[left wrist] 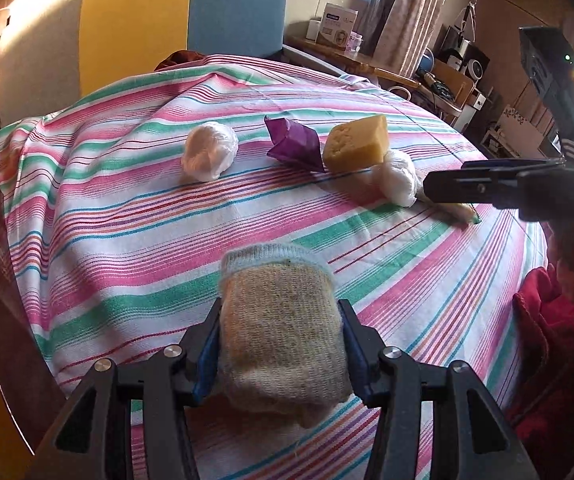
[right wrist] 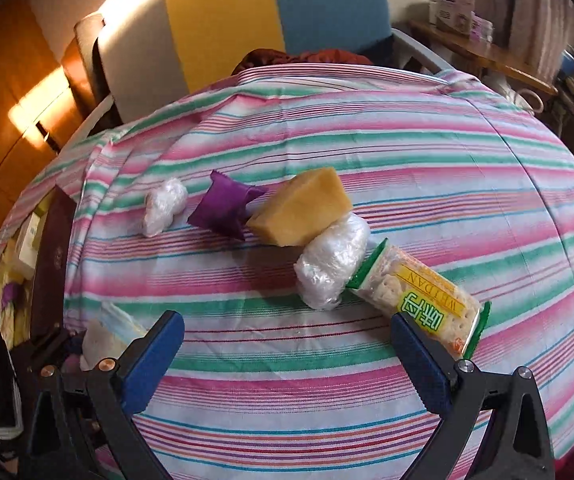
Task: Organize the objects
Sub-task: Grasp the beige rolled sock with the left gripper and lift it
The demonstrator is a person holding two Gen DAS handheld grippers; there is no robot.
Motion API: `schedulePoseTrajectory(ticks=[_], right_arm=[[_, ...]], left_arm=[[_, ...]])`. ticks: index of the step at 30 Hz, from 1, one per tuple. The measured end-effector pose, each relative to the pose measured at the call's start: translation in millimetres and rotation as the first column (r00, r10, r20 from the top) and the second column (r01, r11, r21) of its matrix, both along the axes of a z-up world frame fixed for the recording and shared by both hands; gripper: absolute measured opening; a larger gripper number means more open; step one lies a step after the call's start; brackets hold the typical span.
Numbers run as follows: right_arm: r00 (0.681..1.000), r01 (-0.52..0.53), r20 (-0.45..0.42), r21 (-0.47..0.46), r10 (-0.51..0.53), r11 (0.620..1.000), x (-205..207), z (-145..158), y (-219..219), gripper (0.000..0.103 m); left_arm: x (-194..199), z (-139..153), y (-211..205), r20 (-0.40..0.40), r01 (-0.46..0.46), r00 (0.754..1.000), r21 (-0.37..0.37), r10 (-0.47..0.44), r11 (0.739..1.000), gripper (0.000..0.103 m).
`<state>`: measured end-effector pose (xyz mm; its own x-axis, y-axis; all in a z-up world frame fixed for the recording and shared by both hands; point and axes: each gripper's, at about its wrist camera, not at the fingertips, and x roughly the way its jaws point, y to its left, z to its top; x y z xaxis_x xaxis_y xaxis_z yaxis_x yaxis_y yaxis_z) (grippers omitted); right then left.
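left tongs clamped and angled downward, right tongs spread wide

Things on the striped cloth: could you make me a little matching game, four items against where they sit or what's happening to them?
Items:
1. sock
2. sponge
3. purple pouch
4. cracker packet

States:
A. between a white bundle and the sponge
B. nearest the open right gripper
C. clamped in the left gripper
D. yellow block leaning against a white bundle

Pairs: 1-C, 2-D, 3-A, 4-B
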<state>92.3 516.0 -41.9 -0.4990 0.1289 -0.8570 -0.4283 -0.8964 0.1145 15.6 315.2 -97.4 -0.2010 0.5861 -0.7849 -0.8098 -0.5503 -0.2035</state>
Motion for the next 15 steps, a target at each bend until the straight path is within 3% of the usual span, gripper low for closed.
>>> schedulePoseTrajectory(ticks=[3,6,15], right_arm=[[0.99,-0.121,0.092,0.128,0.11,0.984,-10,-2,-3,0.103],[0.969,-0.2,0.18,0.178,0.168,0.963,-19,-11,7,0.1],[0.947,-0.255,0.239,0.159,0.214,0.954,-57,-35,39,0.102]], left_arm=[[-1,-1,0,0.008,-0.007,1.0,0.011,0.007,1.0,0.054],[0,-3,1,0.013,-0.013,1.0,0.02,0.012,1.0,0.054],[0,-4,0,0.012,-0.02,1.0,0.032,0.019,0.999,0.054]])
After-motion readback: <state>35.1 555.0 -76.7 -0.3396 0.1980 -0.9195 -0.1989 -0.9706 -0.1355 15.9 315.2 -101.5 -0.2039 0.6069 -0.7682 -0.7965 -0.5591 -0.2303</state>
